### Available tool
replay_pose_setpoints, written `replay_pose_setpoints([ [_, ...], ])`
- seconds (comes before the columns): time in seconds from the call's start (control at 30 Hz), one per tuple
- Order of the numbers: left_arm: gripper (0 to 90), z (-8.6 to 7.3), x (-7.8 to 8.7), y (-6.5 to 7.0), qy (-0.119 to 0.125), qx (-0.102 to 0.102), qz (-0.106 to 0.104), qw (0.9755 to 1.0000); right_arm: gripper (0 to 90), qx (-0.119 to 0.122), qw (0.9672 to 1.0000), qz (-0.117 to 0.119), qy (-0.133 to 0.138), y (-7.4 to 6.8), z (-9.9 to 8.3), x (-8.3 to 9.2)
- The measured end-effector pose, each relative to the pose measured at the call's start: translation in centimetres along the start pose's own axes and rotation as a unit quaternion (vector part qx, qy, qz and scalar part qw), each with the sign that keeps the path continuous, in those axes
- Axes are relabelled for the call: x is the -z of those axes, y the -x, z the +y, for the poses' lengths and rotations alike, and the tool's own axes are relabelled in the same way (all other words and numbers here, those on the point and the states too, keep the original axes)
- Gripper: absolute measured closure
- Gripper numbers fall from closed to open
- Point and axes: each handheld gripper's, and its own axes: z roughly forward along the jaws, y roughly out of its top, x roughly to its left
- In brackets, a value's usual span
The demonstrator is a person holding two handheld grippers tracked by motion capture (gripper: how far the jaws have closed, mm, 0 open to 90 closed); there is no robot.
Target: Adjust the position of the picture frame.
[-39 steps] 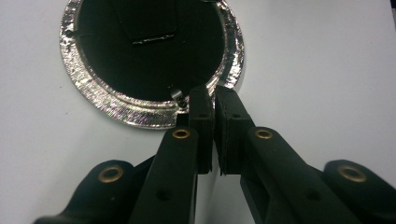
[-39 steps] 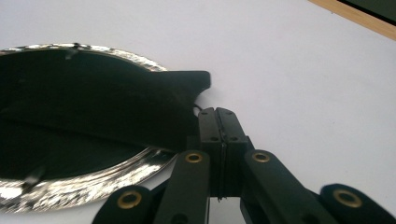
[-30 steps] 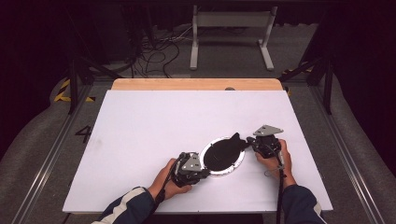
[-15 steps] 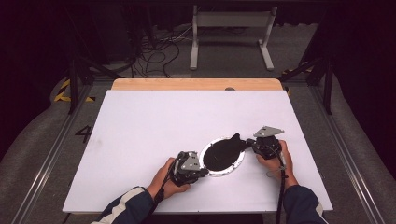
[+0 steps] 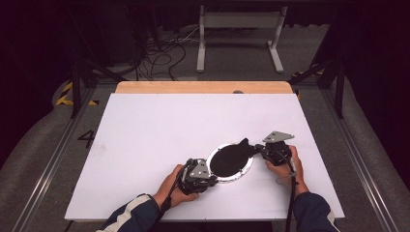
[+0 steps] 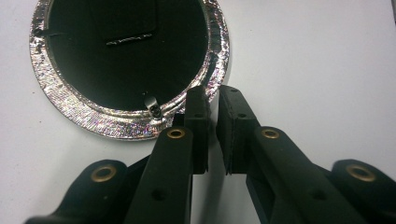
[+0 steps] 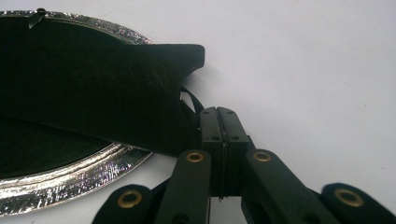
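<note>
I see a round silver-rimmed frame (image 5: 231, 162) with black fabric (image 7: 93, 88) lying near the white table's (image 5: 159, 130) front edge. My left gripper (image 6: 212, 109) has just eased slightly apart, straddling the rim unclamped. My right gripper (image 7: 223, 121) pinches a fabric loop. No readable writing on it.

- Your left gripper (image 5: 209, 175) is black, topped by a grey three-cornered plate; your right gripper (image 5: 263, 151) carries the same plate.
- A black cable (image 5: 291, 193) trails from your right gripper along the forearm.
- Your sleeves are dark navy, the left sleeve (image 5: 133, 215) with white stripes.
- Up close, your gripper arms show brass-coloured rivets (image 6: 176, 134) and small black screws.
</note>
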Motion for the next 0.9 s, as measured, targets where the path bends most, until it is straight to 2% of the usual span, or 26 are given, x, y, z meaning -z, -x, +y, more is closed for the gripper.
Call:
replay_pose_setpoints([
  [0.17, 85.5, 0.0, 0.2, -0.3, -0.008, 0.001, 0.007, 0.9999, 90.0, -0.002, 1.0, 0.006, 0.001, 0.0, 0.0, 0.0],
  [0.23, 85.6, -0.1, 0.3, -0.4, -0.007, 0.008, 0.009, 0.9999, 90.0, -0.001, 1.0, 0.008, 0.001, 0.0, 0.0, 0.0],
  [0.33, 85.2, -0.2, 0.5, -0.7, -0.011, 0.006, 0.014, 0.9998, 90.0, 0.005, 0.9999, 0.009, -0.001, -0.1, 0.0, 0.1],
  [0.57, 83.9, -0.8, 1.0, -1.7, -0.007, 0.024, 0.02, 0.9995, 90.0, 0.013, 0.9997, 0.019, -0.004, -0.4, -0.1, 0.3],
  [0.63, 83.9, -0.9, 1.2, -2.0, -0.009, 0.028, 0.027, 0.9992, 90.0, 0.022, 0.9996, 0.017, -0.002, -0.6, -0.1, 0.3],
  [0.83, 81.7, -1.3, 1.5, -2.7, -0.008, 0.036, 0.044, 0.9984, 90.0, 0.029, 0.9994, 0.021, -0.004, -0.9, -0.2, 0.5],
  [0.9, 81.2, -1.5, 1.7, -3.0, -0.005, 0.048, 0.052, 0.9975, 90.0, 0.03, 0.9993, 0.02, -0.003, -0.9, -0.2, 0.5],
])
